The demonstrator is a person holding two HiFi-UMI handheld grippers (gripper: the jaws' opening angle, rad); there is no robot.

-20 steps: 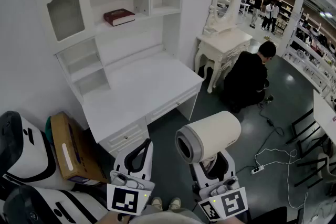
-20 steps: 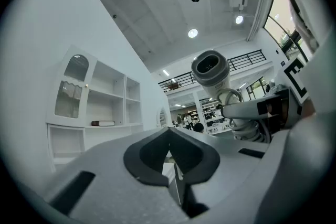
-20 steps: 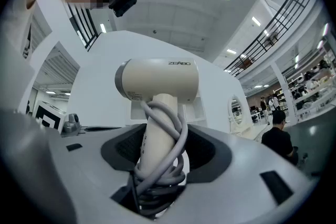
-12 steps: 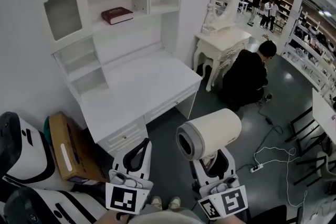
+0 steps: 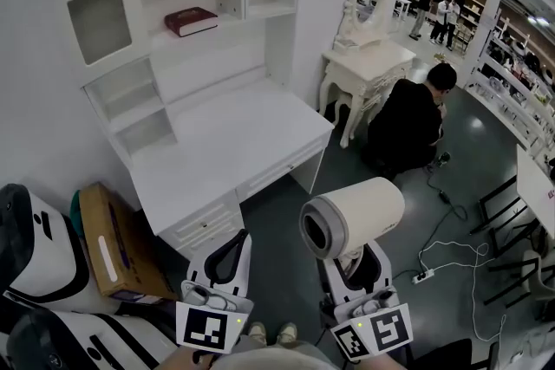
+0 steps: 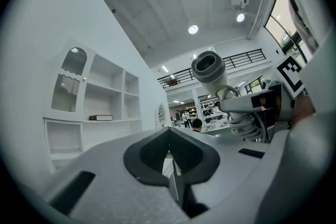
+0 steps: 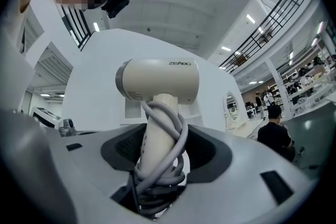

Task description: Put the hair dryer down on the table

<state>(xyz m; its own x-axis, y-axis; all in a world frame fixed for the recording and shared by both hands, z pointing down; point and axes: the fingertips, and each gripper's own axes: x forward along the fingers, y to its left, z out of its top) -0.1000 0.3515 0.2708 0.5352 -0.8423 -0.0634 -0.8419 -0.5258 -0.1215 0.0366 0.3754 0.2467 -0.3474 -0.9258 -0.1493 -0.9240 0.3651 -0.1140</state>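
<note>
A cream hair dryer [image 5: 355, 217] with its grey cord wound round the handle stands upright in my right gripper [image 5: 351, 269], nozzle pointing left toward me. The jaws are shut on the handle [image 7: 157, 134], with the barrel [image 7: 157, 78] above them. It hangs over the dark floor, right of the white desk [image 5: 225, 143]. My left gripper [image 5: 232, 251] is low beside it, jaws shut with nothing between them. In the left gripper view, that left gripper [image 6: 169, 152] sees the hair dryer [image 6: 210, 68] up to its right.
The desk has a shelf unit holding a red book [image 5: 192, 21]. A white dressing table with mirror [image 5: 368, 56] stands to the right, and a person in black [image 5: 412, 126] crouches by it. A cardboard box [image 5: 121, 247] sits at left; a power strip and cables [image 5: 425, 279] lie on the floor.
The right gripper with the hair dryer has drifted slightly to the right. The left gripper has stayed where it was.
</note>
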